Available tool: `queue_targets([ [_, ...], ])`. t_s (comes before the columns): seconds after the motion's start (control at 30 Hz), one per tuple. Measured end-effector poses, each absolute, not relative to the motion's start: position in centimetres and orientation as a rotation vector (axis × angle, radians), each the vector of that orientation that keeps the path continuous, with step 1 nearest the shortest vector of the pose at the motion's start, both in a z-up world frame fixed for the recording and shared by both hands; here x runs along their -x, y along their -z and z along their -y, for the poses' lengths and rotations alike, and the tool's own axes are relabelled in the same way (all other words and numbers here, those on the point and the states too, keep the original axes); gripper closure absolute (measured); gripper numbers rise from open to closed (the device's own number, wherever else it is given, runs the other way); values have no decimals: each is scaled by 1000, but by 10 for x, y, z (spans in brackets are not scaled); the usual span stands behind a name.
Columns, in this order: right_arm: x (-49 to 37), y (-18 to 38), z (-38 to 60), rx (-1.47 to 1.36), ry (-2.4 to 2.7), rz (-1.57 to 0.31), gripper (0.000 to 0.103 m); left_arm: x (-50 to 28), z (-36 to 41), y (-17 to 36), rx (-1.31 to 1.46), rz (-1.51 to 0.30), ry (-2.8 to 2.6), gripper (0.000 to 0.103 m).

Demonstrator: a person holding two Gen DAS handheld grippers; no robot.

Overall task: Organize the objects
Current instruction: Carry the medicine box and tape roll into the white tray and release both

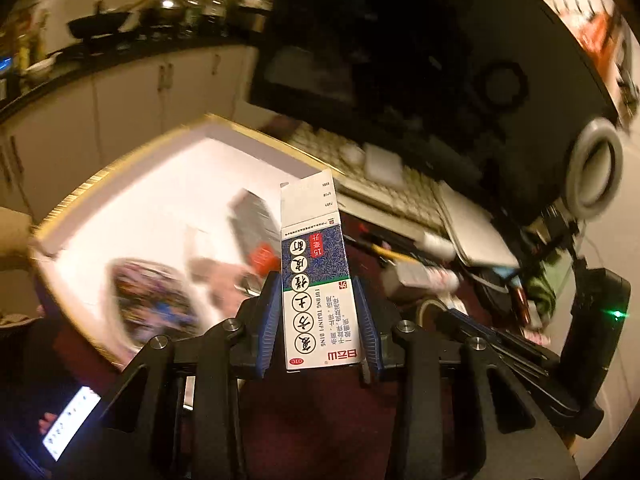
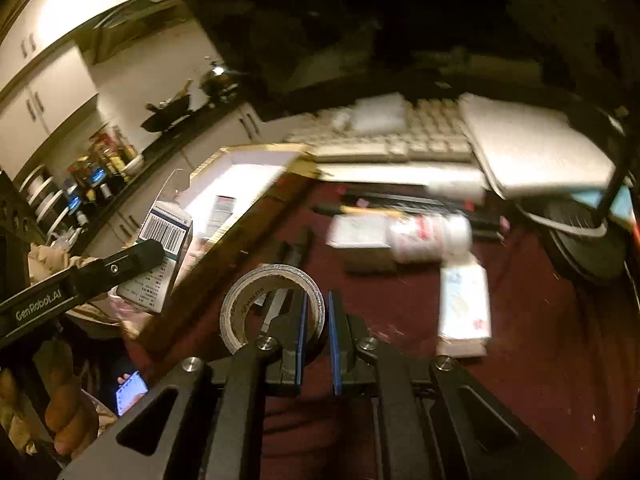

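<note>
My left gripper (image 1: 318,300) is shut on a tall white and blue medicine box (image 1: 314,268) and holds it above the near edge of a white gold-rimmed storage box (image 1: 132,184). The storage box holds a dark carton (image 1: 254,220) and a round patterned item (image 1: 156,304). My right gripper (image 2: 316,308) is shut on the wall of a silver tape roll (image 2: 248,284), one finger inside its hole, over the dark red table (image 2: 400,320). In the right wrist view the left gripper (image 2: 132,260) with the medicine box (image 2: 164,248) is at the left, beside the storage box (image 2: 248,160).
A white bottle (image 2: 428,236), a small white box (image 2: 356,236) and a white pack (image 2: 464,304) lie on the table to the right. A pencil (image 2: 360,210), a keyboard (image 2: 400,140), a grey pad (image 2: 532,148) and a dark monitor (image 1: 400,48) stand behind. A kitchen counter (image 1: 120,56) is far left.
</note>
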State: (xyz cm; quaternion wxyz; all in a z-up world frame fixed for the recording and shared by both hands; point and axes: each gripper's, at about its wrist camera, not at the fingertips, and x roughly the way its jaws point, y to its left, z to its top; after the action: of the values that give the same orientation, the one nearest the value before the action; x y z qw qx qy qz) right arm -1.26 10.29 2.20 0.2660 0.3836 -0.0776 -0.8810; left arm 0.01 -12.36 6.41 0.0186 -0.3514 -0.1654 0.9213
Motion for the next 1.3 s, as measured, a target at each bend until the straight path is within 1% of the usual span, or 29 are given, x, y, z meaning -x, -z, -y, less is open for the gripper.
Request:
queue_targets([
  [0.27, 35, -41, -32, -984, 2274, 107, 95, 6, 193, -72, 1088, 666, -2980, 67],
  [0.5, 74, -38, 33, -1004, 2204, 26, 95, 35, 247, -55, 1200, 768, -3035, 67],
  [0.7, 104, -25, 82, -1045, 2196, -84, 95, 54, 264, -39, 1345, 749, -3036, 67],
  [0.77, 109, -20, 90, -1054, 2213, -120, 95, 58, 269, -33, 1388, 758, -3028, 67],
  [0.97, 118, -14, 100, -1050, 2289, -236, 94, 68, 270, -18, 1498, 711, -2997, 67],
  [1.17, 118, -10, 112, -1048, 2310, -342, 94, 74, 262, -12, 1554, 660, -2962, 67],
  [1.3, 113, -10, 117, -1044, 2324, -392, 94, 72, 263, -11, 1545, 672, -2958, 67],
])
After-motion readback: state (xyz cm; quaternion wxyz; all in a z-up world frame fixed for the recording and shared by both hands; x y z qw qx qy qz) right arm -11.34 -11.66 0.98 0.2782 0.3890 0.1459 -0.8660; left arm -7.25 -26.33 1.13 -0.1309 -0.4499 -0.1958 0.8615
